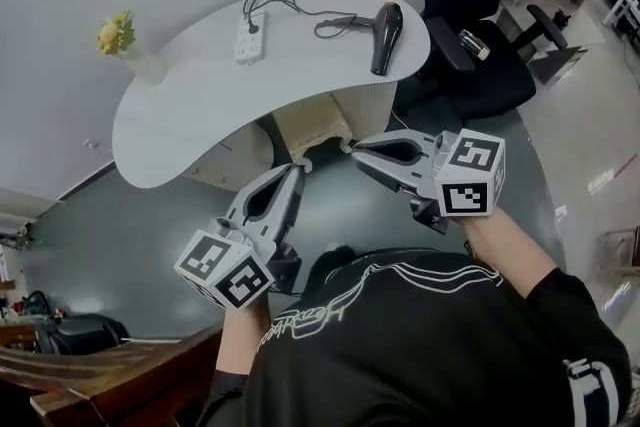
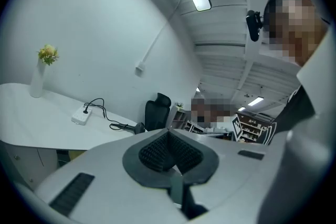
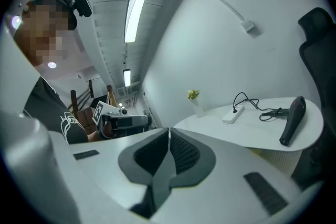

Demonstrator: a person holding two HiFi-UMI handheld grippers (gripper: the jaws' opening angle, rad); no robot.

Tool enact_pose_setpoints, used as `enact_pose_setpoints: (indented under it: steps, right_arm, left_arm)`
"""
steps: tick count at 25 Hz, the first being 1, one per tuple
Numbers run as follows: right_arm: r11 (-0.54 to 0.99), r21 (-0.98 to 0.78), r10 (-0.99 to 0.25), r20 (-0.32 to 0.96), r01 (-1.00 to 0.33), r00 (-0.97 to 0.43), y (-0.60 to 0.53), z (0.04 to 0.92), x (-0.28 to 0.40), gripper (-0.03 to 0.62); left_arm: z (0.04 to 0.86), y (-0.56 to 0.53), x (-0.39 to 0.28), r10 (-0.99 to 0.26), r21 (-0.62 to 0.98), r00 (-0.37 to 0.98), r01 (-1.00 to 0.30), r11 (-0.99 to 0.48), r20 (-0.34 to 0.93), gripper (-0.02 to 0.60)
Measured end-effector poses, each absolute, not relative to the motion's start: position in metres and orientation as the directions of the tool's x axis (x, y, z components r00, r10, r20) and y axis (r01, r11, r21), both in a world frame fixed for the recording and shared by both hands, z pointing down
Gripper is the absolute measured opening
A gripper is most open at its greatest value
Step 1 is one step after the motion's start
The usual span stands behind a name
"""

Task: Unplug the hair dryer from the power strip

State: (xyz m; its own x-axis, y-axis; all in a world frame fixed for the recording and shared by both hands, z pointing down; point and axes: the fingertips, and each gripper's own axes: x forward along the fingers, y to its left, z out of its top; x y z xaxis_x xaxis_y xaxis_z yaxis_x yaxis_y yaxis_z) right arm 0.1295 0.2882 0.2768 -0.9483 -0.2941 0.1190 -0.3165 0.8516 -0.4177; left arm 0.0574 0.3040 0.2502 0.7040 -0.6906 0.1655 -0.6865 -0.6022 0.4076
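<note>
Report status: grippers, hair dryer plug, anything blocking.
Left gripper, right gripper shut, empty, short of the table. Hair dryer lies on it, plugged into power strip. Path to strip looks clear.

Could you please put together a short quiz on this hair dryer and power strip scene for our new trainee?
1. True or false: the plug on the cable of the hair dryer sits in the power strip.
2. In the head view, what stands at the left end of the table? A) a vase of yellow flowers B) a laptop C) a mug
3. Fill in: the jaws of the left gripper and the right gripper are both ____, with nothing between them.
Key: 1 true; 2 A; 3 shut.
</note>
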Motion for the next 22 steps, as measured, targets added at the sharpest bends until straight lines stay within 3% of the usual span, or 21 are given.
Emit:
enact_pose_setpoints:
  steps: [5, 22]
  right_arm:
    - [0.854, -0.382, -0.330, 0.125, -0.353, -0.936, 0.235, 0.280, 0.121, -0.002]
    - [0.791, -0.412, -0.417, 0.176, -0.452, -0.892, 0.010, 0.294, 0.069, -0.002]
  left_arm:
    - [0.247, 0.248, 0.043, -0.713, 0.437, 0.691, -0.681, -0.587, 0.120, 0.003]
    - [0.292, -0.002, -0.032, -0.691, 0.362, 0.672, -0.734, -0.575, 0.265, 0.005]
